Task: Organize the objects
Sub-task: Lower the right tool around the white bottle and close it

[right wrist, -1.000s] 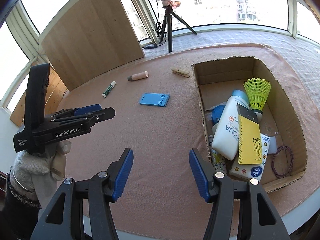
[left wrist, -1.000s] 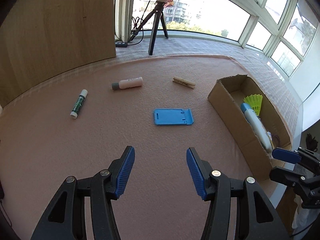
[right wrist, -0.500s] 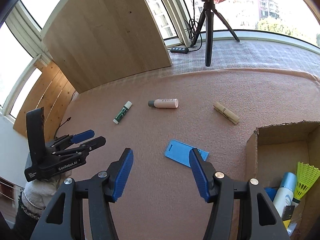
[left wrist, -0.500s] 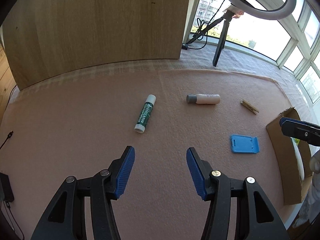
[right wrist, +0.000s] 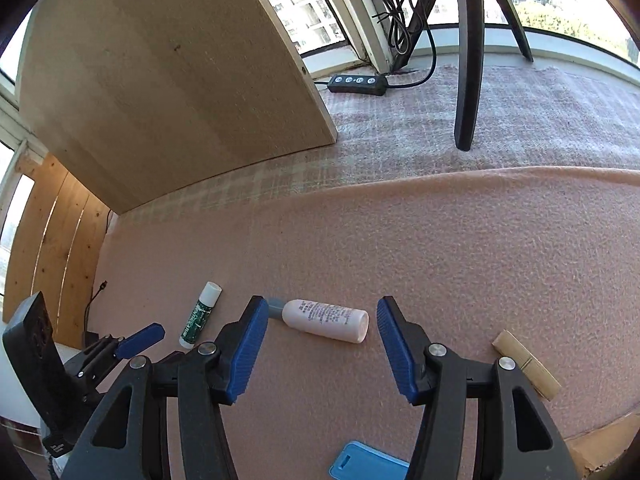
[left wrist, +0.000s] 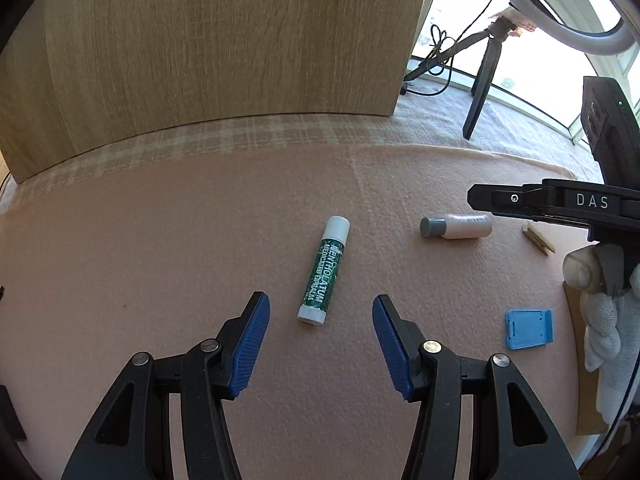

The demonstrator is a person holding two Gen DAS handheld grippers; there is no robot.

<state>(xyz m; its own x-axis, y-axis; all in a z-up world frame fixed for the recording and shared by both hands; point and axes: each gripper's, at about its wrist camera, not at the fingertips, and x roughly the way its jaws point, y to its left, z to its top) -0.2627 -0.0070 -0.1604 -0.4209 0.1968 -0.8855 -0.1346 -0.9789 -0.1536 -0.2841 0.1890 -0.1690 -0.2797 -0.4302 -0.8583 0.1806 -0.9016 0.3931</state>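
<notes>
A green lip balm stick [left wrist: 324, 271] with a white cap lies on the pink mat, just ahead of my open left gripper [left wrist: 321, 312], its near end level with the fingertips. A small pale pink bottle [right wrist: 326, 319] with a grey cap lies on its side between the tips of my open right gripper [right wrist: 320, 312]; the pads stand clear of it. In the left wrist view the same bottle [left wrist: 456, 227] sits under the right gripper's black body [left wrist: 560, 202]. A wooden clothespin [right wrist: 526, 364] and a blue phone stand [left wrist: 529, 329] lie to the right.
A wooden panel [left wrist: 208, 60] stands at the mat's far edge. A tripod leg [right wrist: 468, 56] and a black cable switch [right wrist: 358, 84] sit on the checked cloth beyond. A cardboard box edge [right wrist: 600, 448] shows at lower right. A gloved hand [left wrist: 604, 320] holds the right gripper.
Both grippers have swung left across the mat and come lower. The lip balm now sits before the left gripper and the pink bottle between the right gripper's tips; the box has left view.
</notes>
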